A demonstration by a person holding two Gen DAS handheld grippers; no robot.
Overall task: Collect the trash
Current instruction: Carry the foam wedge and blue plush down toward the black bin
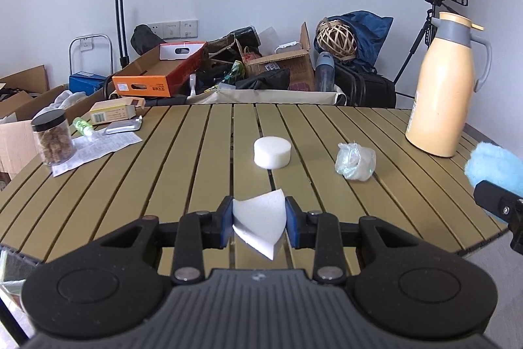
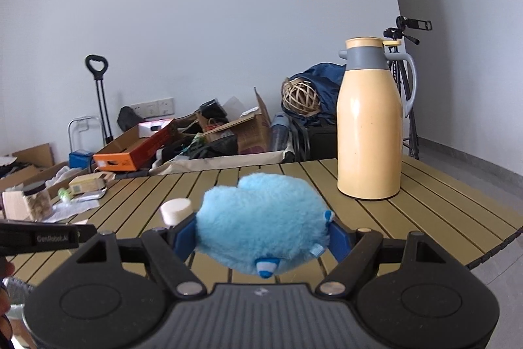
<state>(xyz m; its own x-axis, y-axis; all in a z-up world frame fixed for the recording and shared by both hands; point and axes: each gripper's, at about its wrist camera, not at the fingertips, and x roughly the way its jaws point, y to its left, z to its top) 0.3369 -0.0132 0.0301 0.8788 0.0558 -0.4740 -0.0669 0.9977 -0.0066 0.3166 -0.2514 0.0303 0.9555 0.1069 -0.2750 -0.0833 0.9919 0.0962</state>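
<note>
My left gripper [image 1: 260, 219] is shut on a white wedge-shaped foam piece [image 1: 258, 223] and holds it just above the near part of the slatted table [image 1: 130, 185]. A white foam disc [image 1: 272, 152] lies on the table ahead of it, and a crumpled clear plastic wad [image 1: 355, 161] lies to the right. My right gripper [image 2: 261, 237] is shut on a fluffy blue plush toy [image 2: 261, 218] above the table [image 2: 408, 218]. The toy also shows at the right edge of the left wrist view [image 1: 493, 169]. The disc shows behind the toy in the right wrist view [image 2: 176, 210].
A tall beige thermos jug [image 1: 441, 87] stands at the table's right side. A jar of snacks [image 1: 54, 138], a paper sheet [image 1: 98, 149], a small box [image 1: 112, 112] and a green bottle [image 1: 81, 125] sit at the left. Boxes and bags [image 1: 228, 67] crowd the floor behind.
</note>
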